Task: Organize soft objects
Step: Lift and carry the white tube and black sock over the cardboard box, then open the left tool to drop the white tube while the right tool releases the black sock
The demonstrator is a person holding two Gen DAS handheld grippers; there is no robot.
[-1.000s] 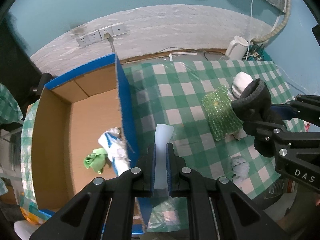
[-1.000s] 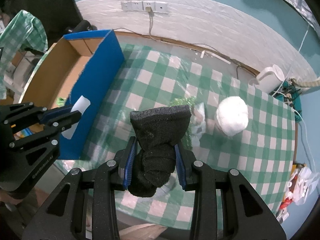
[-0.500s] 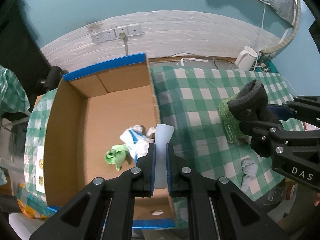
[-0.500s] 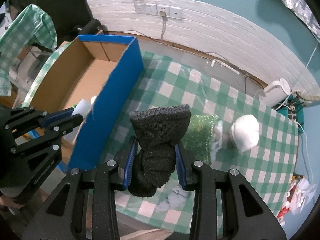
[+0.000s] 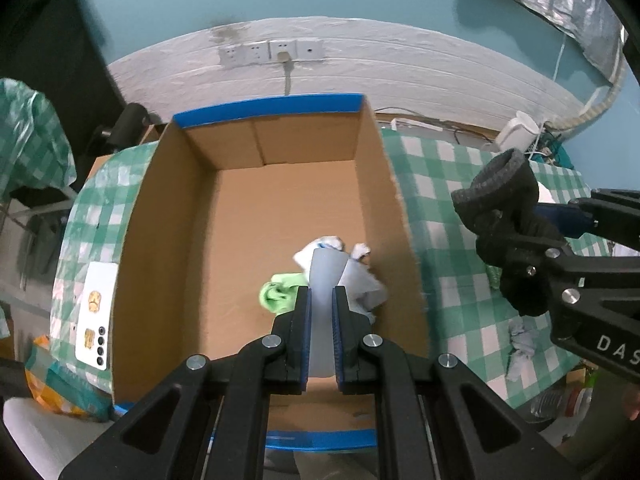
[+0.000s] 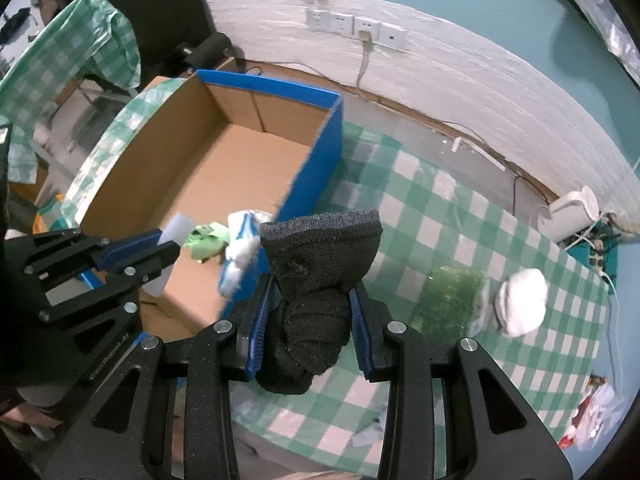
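The left hand-held gripper (image 5: 320, 300) is clamped on a pale sheet (image 5: 325, 276) above the box (image 5: 168, 216). The right hand-held gripper (image 6: 308, 316) is clamped on a black sock (image 6: 316, 268) over the worktop (image 6: 432, 216), just beside the box.

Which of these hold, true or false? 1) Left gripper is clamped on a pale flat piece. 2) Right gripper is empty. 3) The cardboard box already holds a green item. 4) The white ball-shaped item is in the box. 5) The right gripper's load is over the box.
1) True. The left gripper is shut on a pale flat piece.
2) False. The right gripper is shut on a dark rolled sock.
3) True. A green item lies in the cardboard box.
4) False. The white ball-shaped item sits on the checked tablecloth.
5) False. The sock hangs outside the box's blue wall, above the tablecloth.
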